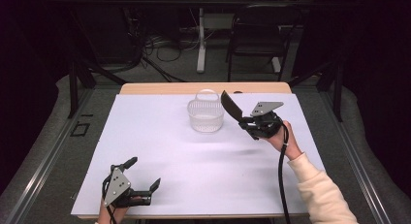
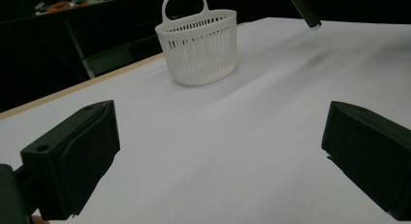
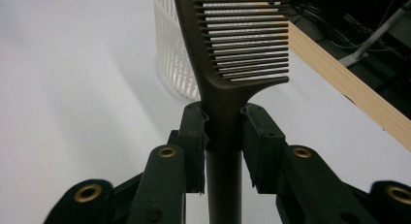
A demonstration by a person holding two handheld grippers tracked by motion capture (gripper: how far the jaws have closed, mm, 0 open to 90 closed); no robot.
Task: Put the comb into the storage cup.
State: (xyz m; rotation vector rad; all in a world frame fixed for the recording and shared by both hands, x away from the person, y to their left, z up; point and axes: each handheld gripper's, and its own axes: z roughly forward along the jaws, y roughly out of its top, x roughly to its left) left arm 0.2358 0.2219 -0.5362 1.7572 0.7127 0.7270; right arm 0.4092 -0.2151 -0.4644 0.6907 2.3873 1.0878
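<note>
A white slotted basket (image 1: 206, 115) with a hoop handle stands at the far middle of the white-covered table (image 1: 145, 136). My right gripper (image 1: 247, 123) hovers just right of it, shut on the handle of a dark brown comb (image 1: 232, 107), which slants up and left beside the basket's rim. In the right gripper view the comb (image 3: 242, 40) rises from between my pads (image 3: 223, 132), teeth to the right, with the basket (image 3: 169, 54) behind it. My left gripper (image 1: 143, 172) rests near the front left edge, open and with nothing in it. The left gripper view (image 2: 220, 156) faces the basket (image 2: 201, 44) and the comb's end (image 2: 304, 8).
The table's wooden far edge (image 1: 203, 87) shows beyond the white cover. Behind it on the floor stand a black chair (image 1: 257, 37), a white table leg (image 1: 200, 44) and loose cables (image 1: 165, 47). A grey rail (image 1: 43, 151) runs along the left side.
</note>
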